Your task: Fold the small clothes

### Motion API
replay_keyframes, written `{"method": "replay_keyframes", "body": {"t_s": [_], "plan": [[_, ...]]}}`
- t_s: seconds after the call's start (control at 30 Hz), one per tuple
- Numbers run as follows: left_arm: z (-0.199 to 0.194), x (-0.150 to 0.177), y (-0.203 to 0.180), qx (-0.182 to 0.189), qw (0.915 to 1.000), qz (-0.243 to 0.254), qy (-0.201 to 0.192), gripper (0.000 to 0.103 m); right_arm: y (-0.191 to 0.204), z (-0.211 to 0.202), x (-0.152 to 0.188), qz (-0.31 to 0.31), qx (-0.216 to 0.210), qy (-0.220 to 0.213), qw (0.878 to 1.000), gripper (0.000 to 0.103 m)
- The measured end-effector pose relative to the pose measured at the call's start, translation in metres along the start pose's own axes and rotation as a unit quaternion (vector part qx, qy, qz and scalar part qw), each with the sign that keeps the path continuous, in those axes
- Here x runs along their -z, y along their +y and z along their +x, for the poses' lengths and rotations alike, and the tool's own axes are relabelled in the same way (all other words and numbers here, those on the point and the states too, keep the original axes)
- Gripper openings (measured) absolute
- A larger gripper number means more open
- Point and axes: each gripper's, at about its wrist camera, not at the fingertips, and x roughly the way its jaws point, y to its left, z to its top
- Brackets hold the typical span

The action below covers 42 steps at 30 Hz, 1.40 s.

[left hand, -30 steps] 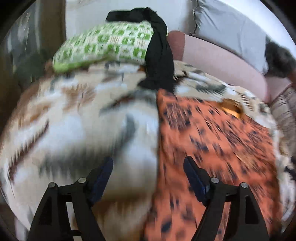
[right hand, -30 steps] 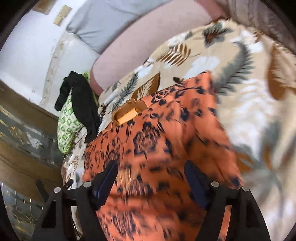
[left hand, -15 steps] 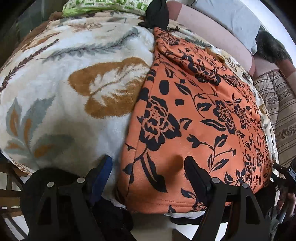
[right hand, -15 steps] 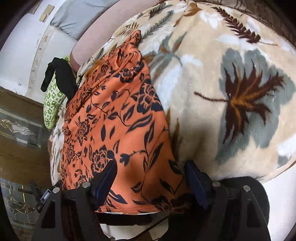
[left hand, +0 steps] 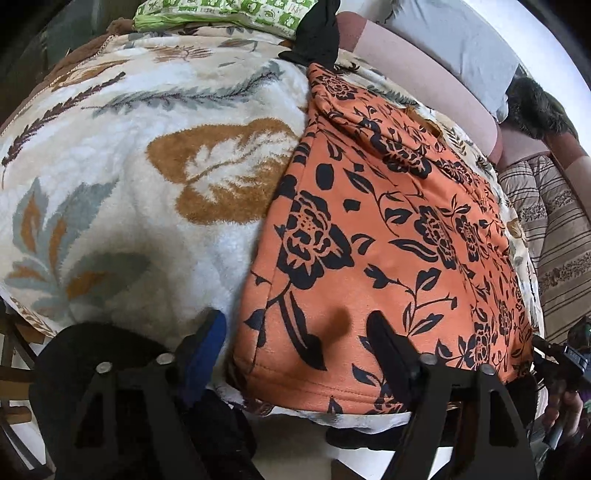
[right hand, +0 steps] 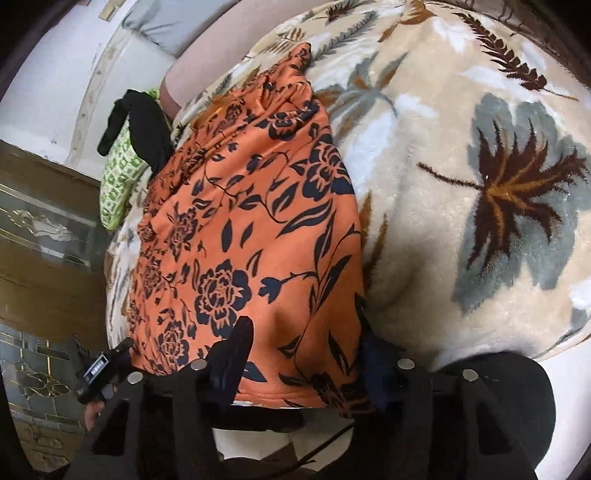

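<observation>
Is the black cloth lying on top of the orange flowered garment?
No, the black cloth hangs over the green patterned cushion at the far end, beyond the orange garment.

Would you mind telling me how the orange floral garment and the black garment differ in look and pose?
The orange floral garment bears black flowers; the black garment is plain. The orange floral garment lies spread flat on the leaf-patterned blanket, reaching its near edge; the black garment hangs bunched over the green patterned pillow at the far end. Both rest unfolded.
</observation>
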Motion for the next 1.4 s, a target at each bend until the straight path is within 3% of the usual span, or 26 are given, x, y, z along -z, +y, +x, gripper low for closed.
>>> {"method": "replay_keyframes", "body": {"t_s": [0.03, 0.07, 0.2, 0.3, 0.33, 0.37, 0.4, 0.47, 0.53, 0.63, 0.7, 0.73, 0.77, 0.8, 0.83, 0.87, 0.9, 0.93, 0.97, 1.0, 1.03, 1.07, 1.1, 1.2, 1.3, 1.4], "plan": [[-0.001, 0.0, 0.001, -0.011, 0.9999, 0.0, 0.003, 0.057, 0.0, -0.002, 0.001, 0.002, 0.0, -0.003, 1.0, 0.054], [-0.003, -0.001, 0.002, -0.011, 0.9999, 0.0, 0.001, 0.055, 0.002, -0.006, 0.002, 0.001, 0.006, -0.007, 1.0, 0.053], [-0.002, 0.003, 0.013, -0.005, 0.9999, -0.016, -0.002, 0.061, 0.025, -0.025, 0.005, -0.052, 0.011, -0.033, 0.998, 0.053], [-0.001, 0.004, 0.007, -0.013, 0.9999, -0.001, -0.001, 0.061, 0.008, 0.001, -0.001, -0.032, 0.028, 0.001, 0.999, 0.053], [-0.002, 0.005, 0.004, -0.012, 0.9999, 0.008, -0.001, 0.046, 0.004, 0.008, 0.0, -0.023, 0.023, 0.012, 0.999, 0.054], [-0.004, 0.006, 0.003, -0.017, 0.9997, 0.019, -0.001, 0.017, 0.004, 0.011, 0.002, -0.024, 0.003, 0.015, 1.0, 0.052], [-0.004, 0.006, 0.003, -0.019, 0.9995, 0.024, 0.003, 0.01, 0.006, 0.011, 0.003, -0.029, -0.005, 0.015, 0.999, 0.049], [-0.007, 0.005, 0.004, -0.013, 0.9998, 0.017, 0.0, 0.008, 0.008, 0.012, 0.005, -0.026, -0.013, 0.025, 0.999, 0.021], [-0.019, 0.004, -0.001, -0.006, 0.9995, 0.019, -0.024, 0.008, 0.006, 0.004, 0.005, -0.01, -0.023, 0.016, 1.0, 0.015], [-0.032, 0.002, -0.005, -0.006, 0.9979, 0.028, -0.058, 0.009, 0.011, -0.02, 0.005, -0.005, -0.054, -0.021, 0.998, 0.014], [-0.017, 0.002, 0.001, -0.012, 0.9991, 0.017, -0.036, 0.011, 0.002, -0.018, 0.0, 0.0, -0.011, -0.03, 0.999, 0.015], [-0.01, 0.003, 0.005, -0.025, 0.9994, 0.009, -0.024, 0.018, -0.007, -0.008, -0.002, 0.006, 0.016, -0.015, 1.0, 0.017], [-0.002, 0.005, 0.008, -0.033, 0.9994, 0.0, -0.012, 0.034, -0.014, 0.001, -0.003, 0.02, 0.026, 0.008, 0.999, 0.019], [-0.001, 0.005, 0.008, -0.03, 0.9995, -0.003, -0.013, 0.037, -0.018, 0.008, -0.002, 0.03, 0.032, 0.023, 0.999, 0.019], [-0.004, 0.006, 0.007, -0.024, 0.9995, -0.004, -0.021, 0.049, -0.017, 0.01, 0.0, 0.021, 0.033, 0.024, 0.999, 0.019], [-0.006, 0.007, 0.004, -0.025, 0.9993, -0.001, -0.029, 0.064, -0.013, 0.008, 0.002, 0.005, 0.032, 0.02, 0.999, 0.028], [-0.007, 0.007, 0.001, -0.03, 0.9989, 0.005, -0.035, 0.067, -0.01, 0.008, 0.002, -0.003, 0.03, 0.02, 0.999, 0.034], [-0.004, 0.007, -0.002, -0.033, 0.9988, 0.013, -0.034, 0.067, -0.01, 0.01, 0.003, -0.005, 0.023, 0.022, 0.999, 0.048], [0.001, 0.007, -0.003, -0.034, 0.9989, 0.023, -0.024, 0.066, -0.01, 0.012, 0.003, -0.005, 0.011, 0.025, 1.0, 0.055], [0.003, 0.008, -0.002, -0.045, 0.9984, 0.03, -0.019, 0.059, -0.009, 0.014, 0.003, -0.005, 0.011, 0.026, 1.0, 0.055], [0.002, 0.008, -0.003, -0.067, 0.9969, 0.034, -0.022, 0.025, -0.009, 0.014, 0.004, -0.002, 0.004, 0.028, 1.0, 0.05], [-0.002, 0.007, -0.004, -0.05, 0.9978, 0.037, -0.021, 0.007, -0.007, 0.013, 0.003, 0.003, -0.015, 0.032, 0.999, 0.014], [-0.009, 0.005, -0.004, -0.037, 0.9986, 0.032, -0.023, 0.007, -0.004, 0.008, 0.004, 0.007, -0.04, 0.03, 0.999, 0.005], [-0.013, 0.004, -0.005, -0.044, 0.9982, 0.029, -0.028, 0.007, 0.005, -0.002, 0.006, -0.002, -0.051, 0.019, 0.998, 0.005], [-0.003, 0.006, -0.004, -0.061, 0.9978, 0.02, -0.014, 0.008, -0.018, 0.015, 0.005, 0.044, -0.017, 0.03, 0.998, 0.009], [-0.003, 0.006, -0.012, -0.07, 0.9967, 0.034, -0.022, 0.008, -0.02, 0.012, 0.007, 0.06, -0.052, 0.021, 0.997, 0.009]]}}
